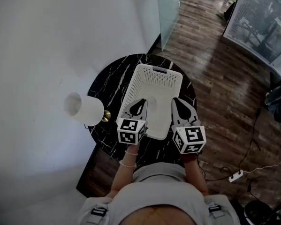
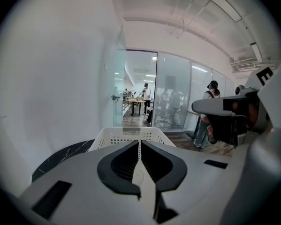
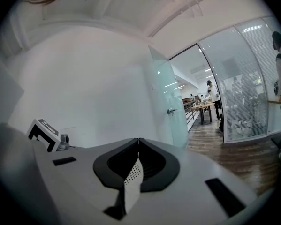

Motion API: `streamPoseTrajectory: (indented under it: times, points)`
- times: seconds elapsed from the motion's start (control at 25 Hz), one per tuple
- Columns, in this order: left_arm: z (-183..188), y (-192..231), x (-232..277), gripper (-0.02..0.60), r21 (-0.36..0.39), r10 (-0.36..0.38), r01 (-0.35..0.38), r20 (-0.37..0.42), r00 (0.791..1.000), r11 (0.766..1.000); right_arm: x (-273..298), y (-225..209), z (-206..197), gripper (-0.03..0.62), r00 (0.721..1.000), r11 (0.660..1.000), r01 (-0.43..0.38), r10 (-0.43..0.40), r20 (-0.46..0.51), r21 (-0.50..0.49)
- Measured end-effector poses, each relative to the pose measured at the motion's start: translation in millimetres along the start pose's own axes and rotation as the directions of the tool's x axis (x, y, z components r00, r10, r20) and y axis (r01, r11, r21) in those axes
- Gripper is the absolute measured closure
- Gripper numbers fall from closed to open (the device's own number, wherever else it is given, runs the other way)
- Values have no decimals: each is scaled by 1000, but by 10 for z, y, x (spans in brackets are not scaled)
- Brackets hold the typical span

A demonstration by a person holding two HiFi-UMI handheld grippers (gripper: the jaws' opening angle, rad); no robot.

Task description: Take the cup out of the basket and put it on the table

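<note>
**Left tongs**: pressed together tip to tip and pinching nothing. They hang over the near left part of the basket. Only a thin sliver of white shows through the slit behind the tips.

**Right tongs**: also pressed together and holding nothing. They hang over the near right part of the basket, level with the left pair and a little apart from it. A strip of perforated white wall shows through the gap.

**Black-and-white marker cubes:** one sits behind each pair, left and right.

**White perforated plastic basket**: rectangular, with a handle slot at the far rim. It stands upright on the table.

**Cup**: only a pale rounded form on the basket floor, between the two pairs of tongs. It is white against white, so its outline is uncertain.

**Round black marble table**: white-veined, and set close to a white wall.

**White cone-shaped shade**: has a brass-coloured fitting. It sits at the table's left edge, well apart from the basket.

**Dark wooden plank floor**: a white power strip with a trailing cable lies to the right.

**Frosted glass panel**: stands beyond the table.
</note>
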State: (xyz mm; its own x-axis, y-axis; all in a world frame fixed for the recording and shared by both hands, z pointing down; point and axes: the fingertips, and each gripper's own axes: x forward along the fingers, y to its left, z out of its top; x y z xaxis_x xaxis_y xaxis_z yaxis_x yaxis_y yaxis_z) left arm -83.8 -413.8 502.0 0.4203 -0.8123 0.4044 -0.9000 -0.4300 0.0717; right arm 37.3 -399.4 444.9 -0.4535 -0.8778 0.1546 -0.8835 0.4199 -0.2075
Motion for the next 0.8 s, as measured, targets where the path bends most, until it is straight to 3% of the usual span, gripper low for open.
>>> streamPoseTrajectory:
  times: [0.12,0.24,0.36,0.8]
  points:
    - [-70,69,185,575,14,-5,6,-51,999,1000,69,-60,8,583,1000,1000,4,-4,-3,7]
    - [-163,117,367,527,21,-17,19,-107,994,1000,132,-110,6,583,1000,1000,7,-7,-7,15]
    - [-273,161,503,518,24,-27,31,-156,987,999,192,-140,-10,583,1000,1000,8,-8,-13,19]
    - [-806,312,980,483,75,-32,62,-349,936,995,373,-248,-61,583,999,999,2,-1,-48,39]
